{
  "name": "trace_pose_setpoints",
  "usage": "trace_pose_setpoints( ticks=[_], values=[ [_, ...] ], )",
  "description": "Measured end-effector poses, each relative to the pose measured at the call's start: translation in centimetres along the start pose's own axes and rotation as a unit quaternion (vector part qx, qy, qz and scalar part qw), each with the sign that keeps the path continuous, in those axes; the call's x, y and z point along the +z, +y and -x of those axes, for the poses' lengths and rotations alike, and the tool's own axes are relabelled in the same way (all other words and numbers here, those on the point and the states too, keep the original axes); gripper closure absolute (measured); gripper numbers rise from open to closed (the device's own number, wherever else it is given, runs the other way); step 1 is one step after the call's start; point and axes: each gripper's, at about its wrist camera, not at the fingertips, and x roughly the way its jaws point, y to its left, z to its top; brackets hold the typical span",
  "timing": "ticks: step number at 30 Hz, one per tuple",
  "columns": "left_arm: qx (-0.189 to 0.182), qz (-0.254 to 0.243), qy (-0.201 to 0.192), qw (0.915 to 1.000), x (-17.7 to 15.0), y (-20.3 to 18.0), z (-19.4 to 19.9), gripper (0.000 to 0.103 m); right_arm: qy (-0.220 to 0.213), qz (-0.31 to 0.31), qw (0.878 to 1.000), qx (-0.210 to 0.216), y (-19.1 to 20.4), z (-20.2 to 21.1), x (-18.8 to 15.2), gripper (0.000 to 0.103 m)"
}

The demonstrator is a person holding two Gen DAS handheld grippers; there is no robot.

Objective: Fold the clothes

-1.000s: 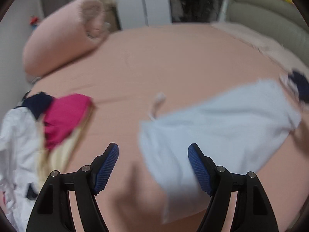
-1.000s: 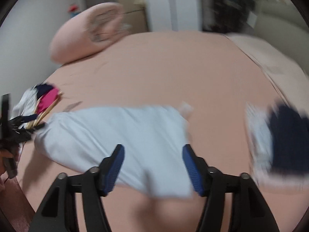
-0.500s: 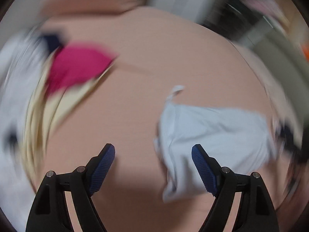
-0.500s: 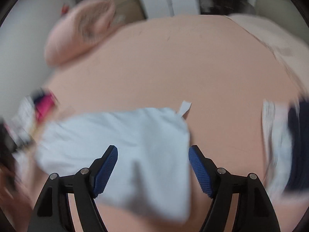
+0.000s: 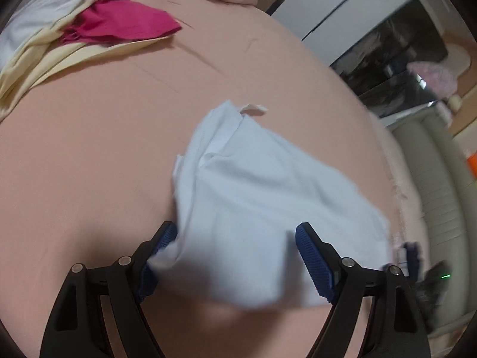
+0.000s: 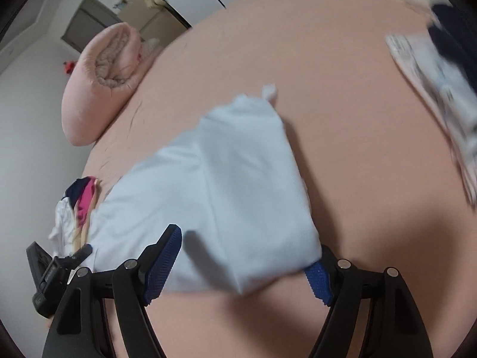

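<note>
A light blue garment (image 5: 268, 197) lies folded over on the pink bed sheet (image 5: 89, 164), with a small white tag at its far corner. My left gripper (image 5: 235, 247) is open at the garment's near left corner. The cloth drapes over its left fingertip and fills the gap between the jaws. In the right wrist view the same garment (image 6: 226, 179) reaches to my right gripper (image 6: 243, 256), which is open. Its near right corner covers the right fingertip. The left gripper (image 6: 56, 268) shows at that view's left edge.
A loose pile of magenta, cream, white and navy clothes (image 5: 113, 21) lies at the far left of the bed. A rolled pink quilt (image 6: 104, 68) sits at the head. Striped and navy clothes (image 6: 441, 74) lie to the right. A grey-green sofa (image 5: 432, 164) borders the bed.
Both grippers have dropped and moved in to the garment's near edge, tilting as they went. The cloth now lies between each pair of fingers. Both stayed open.
</note>
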Motion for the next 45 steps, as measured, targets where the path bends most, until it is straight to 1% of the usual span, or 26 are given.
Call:
trace_pose_setpoints(
  ticks=[1, 2, 3, 4, 9, 13, 16, 18, 19, 21, 23, 24, 25, 26, 27, 29, 31, 32, 33, 35, 38, 39, 41, 43, 44, 45],
  values=[
    [-0.003, 0.007, -0.002, 1.0, 0.2, 0.0, 0.1, 0.084, -0.008, -0.023, 1.0, 0.008, -0.5, 0.2, -0.1, 0.043],
    [-0.011, 0.015, 0.012, 0.9998, 0.5, 0.1, 0.2, 0.09, -0.007, -0.059, 0.998, 0.031, -1.4, 0.3, -0.1, 0.068],
    [-0.02, 0.018, 0.019, 0.9995, 0.8, 0.2, 0.4, 0.09, -0.007, -0.095, 0.994, 0.055, -2.3, 0.4, -0.1, 0.074],
    [-0.027, 0.014, 0.022, 0.9993, 1.0, 0.2, 0.9, 0.09, 0.002, -0.097, 0.994, 0.056, -2.4, 0.6, -0.3, 0.076],
    [-0.042, -0.037, 0.059, 0.9967, 0.7, 0.1, 4.5, 0.091, 0.012, -0.031, 0.998, 0.056, 0.5, 4.7, -1.2, 0.079],
    [-0.053, -0.052, 0.142, 0.9871, -1.4, 1.7, 6.2, 0.088, 0.029, 0.016, 0.999, 0.034, 0.3, 9.5, -4.3, 0.079],
    [-0.058, -0.059, 0.205, 0.9753, -2.1, 2.7, 5.9, 0.083, 0.077, 0.018, 0.997, 0.002, -2.6, 11.1, -8.3, 0.079],
    [-0.041, -0.045, 0.226, 0.9723, -2.0, 3.9, 5.8, 0.078, 0.104, 0.005, 0.994, -0.015, -4.3, 11.3, -9.4, 0.071],
    [-0.034, -0.033, 0.227, 0.9728, -1.6, 4.5, 6.0, 0.077, 0.114, -0.003, 0.993, -0.015, -4.9, 11.6, -9.9, 0.071],
    [-0.019, -0.011, 0.186, 0.9824, -0.4, 5.3, 8.5, 0.077, 0.097, -0.005, 0.995, -0.023, -4.6, 13.7, -9.3, 0.071],
    [0.015, -0.039, 0.123, 0.9915, 0.6, 4.8, 11.6, 0.077, 0.052, 0.025, 0.997, -0.054, -3.6, 16.5, -8.5, 0.07],
    [0.022, -0.067, 0.102, 0.9923, 0.9, 3.8, 12.4, 0.077, 0.013, 0.047, 0.996, -0.079, -3.1, 18.3, -7.9, 0.068],
    [0.009, -0.102, 0.094, 0.9903, 1.1, 2.4, 12.4, 0.077, -0.02, 0.064, 0.993, -0.097, -2.5, 19.4, -7.4, 0.064],
    [-0.004, -0.138, 0.087, 0.9866, 1.3, 0.9, 12.2, 0.077, -0.041, 0.076, 0.991, -0.102, -2.1, 19.8, -6.9, 0.052],
    [-0.02, -0.172, 0.089, 0.9809, 1.3, -0.7, 11.2, 0.077, -0.056, 0.097, 0.989, -0.093, -1.1, 19.3, -5.9, 0.039],
    [-0.038, -0.239, 0.106, 0.9644, 0.8, -4.3, 7.7, 0.077, -0.047, 0.141, 0.986, -0.071, -0.4, 17.9, -4.7, 0.038],
    [-0.052, -0.299, 0.14, 0.9424, -0.5, -7.0, 3.5, 0.077, -0.037, 0.204, 0.977, -0.045, 1.0, 14.0, -4.5, 0.038],
    [-0.045, -0.329, 0.16, 0.9295, -1.5, -7.5, 2.0, 0.077, -0.031, 0.231, 0.972, -0.033, 1.3, 12.4, -4.5, 0.038],
    [-0.04, -0.358, 0.177, 0.9157, -2.2, -7.8, 0.8, 0.077, 0.002, 0.25, 0.968, -0.035, 1.1, 9.5, -4.6, 0.039],
    [-0.046, -0.416, 0.191, 0.8879, -1.9, -7.2, 0.2, 0.077, 0.024, 0.253, 0.966, -0.051, -0.6, 9.5, -3.9, 0.042],
    [-0.045, -0.477, 0.222, 0.8493, -0.5, -5.4, 1.2, 0.075, 0.055, 0.257, 0.962, -0.076, -3.0, 9.6, -2.7, 0.06],
    [-0.01, -0.501, 0.215, 0.8384, -0.6, -4.6, 1.8, 0.074, 0.066, 0.258, 0.96, -0.084, -3.9, 9.6, -2.3, 0.047],
    [0.033, -0.535, 0.199, 0.8205, -0.5, -4.8, 2.8, 0.074, 0.087, 0.26, 0.956, -0.101, -5.5, 9.7, -1.6, 0.035],
    [-0.026, -0.55, 0.177, 0.8158, -1.9, -7.2, 4.2, 0.073, 0.062, 0.278, 0.951, -0.12, -4.1, 11.0, -1.5, 0.035],
    [-0.059, -0.566, 0.157, 0.8071, -3.5, -9.0, 4.6, 0.072, 0.054, 0.293, 0.95, -0.09, -2.4, 11.1, -2.2, 0.033],
    [-0.089, -0.582, 0.141, 0.796, -5.2, -10.6, 4.9, 0.064, 0.047, 0.308, 0.948, -0.059, -0.7, 11.2, -2.9, 0.033]
  ],
)
